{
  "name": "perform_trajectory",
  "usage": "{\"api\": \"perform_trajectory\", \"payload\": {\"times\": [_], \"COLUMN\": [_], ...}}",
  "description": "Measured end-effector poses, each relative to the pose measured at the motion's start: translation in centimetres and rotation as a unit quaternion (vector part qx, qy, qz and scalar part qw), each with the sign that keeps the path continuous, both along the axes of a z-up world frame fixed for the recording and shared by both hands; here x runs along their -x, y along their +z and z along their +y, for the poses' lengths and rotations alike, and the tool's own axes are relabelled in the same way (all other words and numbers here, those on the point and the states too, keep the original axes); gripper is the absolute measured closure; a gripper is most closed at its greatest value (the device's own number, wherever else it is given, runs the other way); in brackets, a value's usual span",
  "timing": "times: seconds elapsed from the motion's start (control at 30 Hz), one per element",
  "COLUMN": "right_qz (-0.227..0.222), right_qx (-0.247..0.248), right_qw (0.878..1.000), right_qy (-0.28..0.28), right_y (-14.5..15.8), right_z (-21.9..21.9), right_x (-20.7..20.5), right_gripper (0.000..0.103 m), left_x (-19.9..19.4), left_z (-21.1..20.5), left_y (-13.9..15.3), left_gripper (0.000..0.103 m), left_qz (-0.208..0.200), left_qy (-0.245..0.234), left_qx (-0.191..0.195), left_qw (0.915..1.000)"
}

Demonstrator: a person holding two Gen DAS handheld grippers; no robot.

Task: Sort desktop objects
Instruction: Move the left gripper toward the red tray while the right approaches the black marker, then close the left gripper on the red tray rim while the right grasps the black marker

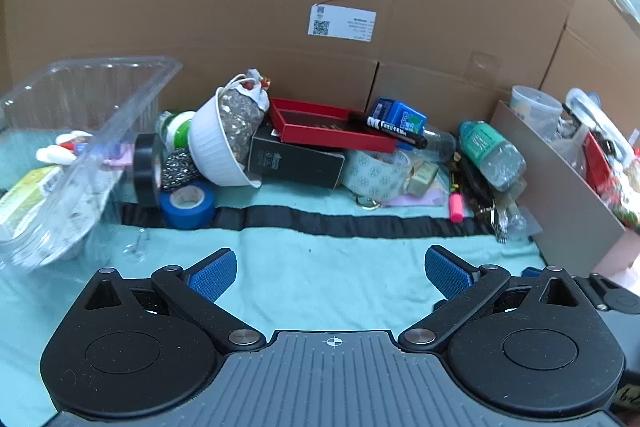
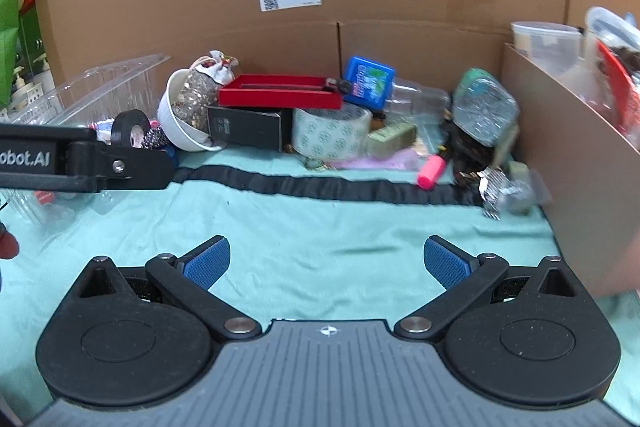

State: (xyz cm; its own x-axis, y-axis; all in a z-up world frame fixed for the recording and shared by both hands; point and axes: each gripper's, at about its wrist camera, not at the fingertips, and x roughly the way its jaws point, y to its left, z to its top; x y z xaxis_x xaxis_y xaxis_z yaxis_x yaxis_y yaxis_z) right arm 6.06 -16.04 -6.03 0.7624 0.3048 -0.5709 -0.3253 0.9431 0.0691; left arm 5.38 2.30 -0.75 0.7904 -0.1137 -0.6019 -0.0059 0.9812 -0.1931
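Note:
A heap of desk clutter lies along the cardboard wall: a white bowl holding a speckled pouch, a red tray on a black box, a black marker, a blue box, patterned tape, blue tape, black tape, a pink highlighter and a crushed bottle. My left gripper hangs open over bare cloth, short of the heap. My right gripper is also open and holds nothing; the red tray and highlighter lie beyond it.
A clear plastic bin with a few items stands at left. A brown cardboard box full of containers stands at right. Teal cloth with a black strap covers the desk. The left gripper's arm crosses the right view's left side.

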Motion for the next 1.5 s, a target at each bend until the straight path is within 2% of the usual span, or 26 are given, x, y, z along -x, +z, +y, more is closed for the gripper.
{"api": "perform_trajectory", "payload": {"times": [0.23,0.47,0.67,0.77,0.83,0.97,1.03,1.1,1.17,1.2,1.27,1.37,1.5], "right_qz": [-0.015,-0.034,-0.051,-0.052,-0.044,-0.034,-0.035,-0.036,-0.036,-0.037,-0.035,-0.040,-0.043], "right_qx": [-0.002,-0.010,-0.012,-0.020,-0.031,-0.051,-0.053,-0.064,-0.066,-0.064,-0.067,-0.059,-0.056], "right_qw": [0.999,0.998,0.996,0.996,0.996,0.995,0.994,0.992,0.991,0.991,0.991,0.992,0.992], "right_qy": [0.031,0.058,0.071,0.073,0.075,0.083,0.089,0.103,0.113,0.113,0.109,0.104,0.106], "right_y": [-0.1,0.0,0.0,-0.3,-0.5,-1.3,-1.6,-1.7,-1.7,-1.7,-1.7,-1.7,-0.9], "right_z": [2.0,3.4,4.0,4.0,3.8,3.5,3.6,3.6,3.7,3.7,3.6,3.5,3.0], "right_x": [-3.7,-8.4,-12.1,-14.1,-15.4,-17.1,-17.5,-17.5,-17.5,-17.4,-17.2,-16.4,-15.0], "right_gripper": [0.001,0.006,0.014,0.019,0.024,0.026,0.027,0.032,0.034,0.034,0.037,0.039,0.039], "left_x": [-4.5,-9.7,-13.7,-15.2,-15.9,-17.3,-17.7,-17.9,-18.1,-18.3,-18.3,-18.0,-16.7], "left_z": [1.0,1.9,2.6,3.1,3.4,3.4,2.9,2.6,2.2,2.2,2.4,2.9,2.9], "left_y": [0.3,0.3,-0.7,-1.1,-1.3,-1.7,-1.7,-1.6,-1.7,-1.7,-1.7,-1.8,-2.0], "left_gripper": [0.000,0.001,0.014,0.020,0.020,0.019,0.019,0.020,0.028,0.028,0.040,0.051,0.051], "left_qz": [-0.001,-0.014,-0.002,0.008,0.009,0.014,0.007,0.008,0.010,0.011,0.014,0.020,0.031], "left_qy": [0.013,0.026,0.020,0.023,0.026,0.032,0.028,0.026,0.030,0.033,0.039,0.054,0.056], "left_qx": [0.008,0.014,0.019,0.041,0.055,0.050,0.038,0.026,0.008,0.003,0.005,0.021,0.027], "left_qw": [0.9999,0.9995,0.9996,0.9989,0.9981,0.9981,0.9989,0.9993,0.9995,0.9994,0.9991,0.9981,0.9976]}}
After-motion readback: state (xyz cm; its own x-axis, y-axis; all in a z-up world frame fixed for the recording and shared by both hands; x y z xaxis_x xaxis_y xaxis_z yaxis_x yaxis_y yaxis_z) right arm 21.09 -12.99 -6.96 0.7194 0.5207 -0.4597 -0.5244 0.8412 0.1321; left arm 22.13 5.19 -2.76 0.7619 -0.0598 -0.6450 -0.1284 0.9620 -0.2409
